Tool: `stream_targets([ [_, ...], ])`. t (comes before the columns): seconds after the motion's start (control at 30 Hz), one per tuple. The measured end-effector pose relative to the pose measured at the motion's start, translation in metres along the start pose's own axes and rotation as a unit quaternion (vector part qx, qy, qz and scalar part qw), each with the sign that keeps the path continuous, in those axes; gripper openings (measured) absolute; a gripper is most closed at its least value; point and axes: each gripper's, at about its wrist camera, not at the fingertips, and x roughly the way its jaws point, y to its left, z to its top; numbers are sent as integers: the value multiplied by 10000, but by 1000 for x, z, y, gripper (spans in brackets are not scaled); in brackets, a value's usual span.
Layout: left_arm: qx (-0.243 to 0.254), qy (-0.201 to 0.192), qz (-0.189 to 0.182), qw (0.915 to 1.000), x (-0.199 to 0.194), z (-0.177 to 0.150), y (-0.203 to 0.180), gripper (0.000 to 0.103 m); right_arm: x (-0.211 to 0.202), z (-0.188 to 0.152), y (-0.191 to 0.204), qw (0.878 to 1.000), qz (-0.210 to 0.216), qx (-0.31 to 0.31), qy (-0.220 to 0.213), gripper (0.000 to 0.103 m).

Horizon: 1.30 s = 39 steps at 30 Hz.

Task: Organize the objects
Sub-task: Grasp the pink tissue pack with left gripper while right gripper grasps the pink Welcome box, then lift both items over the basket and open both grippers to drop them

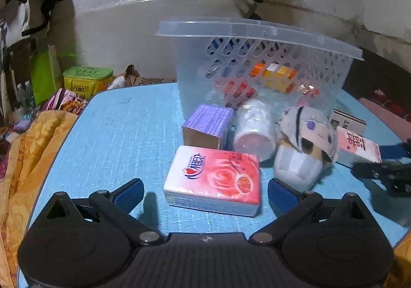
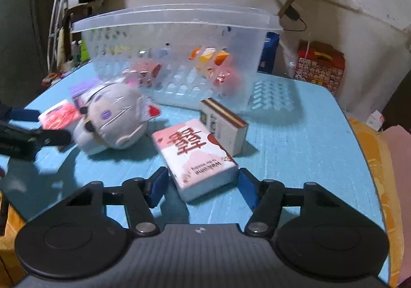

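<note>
A clear plastic basket (image 1: 195,77) (image 2: 246,57) with small colourful items inside stands at the back of the blue table (image 1: 115,134) (image 2: 308,139). In front of it lie a red rose tissue pack (image 1: 215,180) (image 2: 61,116), a purple box (image 1: 208,123), a clear round jar on its side (image 1: 254,131), a grey plush cat (image 1: 303,144) (image 2: 113,118), a pink box with red characters (image 1: 359,146) (image 2: 195,157) and a white striped box (image 2: 226,126). My left gripper (image 1: 205,193) is open, its fingers either side of the tissue pack's near end. My right gripper (image 2: 203,185) is open around the pink box's near end.
An orange blanket (image 1: 30,154) lies off the table's left edge. A yellow-green tin (image 1: 86,81) sits beyond the far left corner. A red patterned gift box (image 2: 319,67) stands behind the table's right corner. The wall is close behind the basket.
</note>
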Motion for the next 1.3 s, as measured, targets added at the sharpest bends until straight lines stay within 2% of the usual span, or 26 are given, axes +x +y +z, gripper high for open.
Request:
stream_targets([
  [0.1, 19, 68, 53, 10000, 3, -2, 0, 103, -2, 0, 8, 9999, 5, -137, -35, 65],
  [0.17, 20, 117, 90, 9999, 7, -2, 1, 102, 1, 1, 14, 9996, -76, -256, -95, 74],
  [0.3, 7, 106, 112, 9999, 9, -1, 2, 98, 7, 8, 16, 9993, -104, -253, -237, 76],
  [0.37, 2, 75, 79, 9999, 10, 1, 2, 91, 9, 11, 13, 9994, -87, -175, -298, 76],
  [0.43, 28, 23, 54, 10000, 8, 0, 0, 83, 13, 12, 10, 9995, -118, -128, -262, 74],
  [0.47, 65, -8, 19, 10000, 7, 0, -1, 76, 15, 12, 8, 9997, -102, -108, -188, 62],
  [0.5, 114, -20, 45, 9999, 6, 0, -3, 76, 17, 11, 6, 9999, -33, -71, -85, 62],
  [0.73, 126, -192, 113, 9997, -9, 0, -2, 76, 1, 7, -3, 9998, 93, 115, -96, 61],
  [1.3, 71, -775, -87, 9969, -58, 5, -16, 76, -67, 9, -2, 9959, 433, 369, -703, 61],
])
